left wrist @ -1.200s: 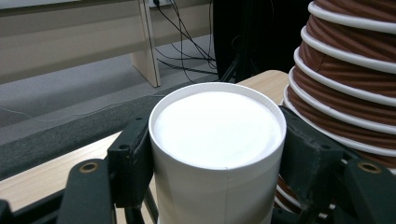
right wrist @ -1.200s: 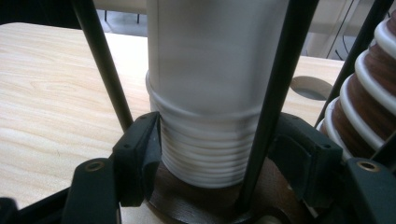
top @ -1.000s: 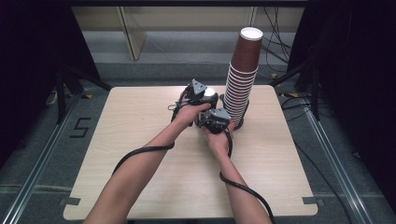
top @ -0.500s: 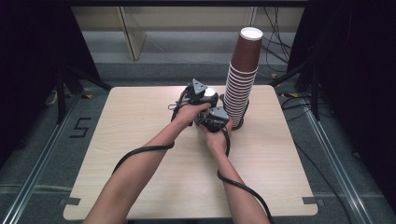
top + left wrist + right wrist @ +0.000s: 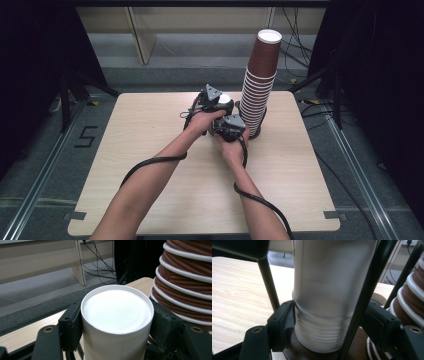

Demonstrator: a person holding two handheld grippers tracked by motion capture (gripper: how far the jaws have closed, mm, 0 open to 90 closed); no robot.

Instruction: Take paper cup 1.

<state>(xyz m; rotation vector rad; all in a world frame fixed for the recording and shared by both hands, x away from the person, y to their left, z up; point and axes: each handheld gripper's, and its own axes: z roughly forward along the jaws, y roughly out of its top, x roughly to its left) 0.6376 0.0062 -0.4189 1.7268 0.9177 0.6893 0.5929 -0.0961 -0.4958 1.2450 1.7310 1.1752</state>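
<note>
A white paper cup (image 5: pixel 117 312) stands upside down, its flat bottom facing up, and my left gripper (image 5: pixel 115 323) is shut on its wall just under the top. It caps a nested stack of white cups (image 5: pixel 324 290) whose rims (image 5: pixel 319 338) bunch at the bottom. My right gripper (image 5: pixel 329 327) holds those rims; its jaws have just been closing, with the stack between them, and one pad (image 5: pixel 287 325) presses the rims. In the high view both grippers, left (image 5: pixel 216 100) and right (image 5: pixel 230 127), meet beside the tall stack of brown cups (image 5: pixel 260 90).
The brown cup stack (image 5: pixel 185 285) rises close on the right of the white cup, nearly touching it. The wooden table (image 5: pixel 150 150) stretches out to the left and front. Cables trail from both grippers along the forearms. Dark stands and cables surround the table.
</note>
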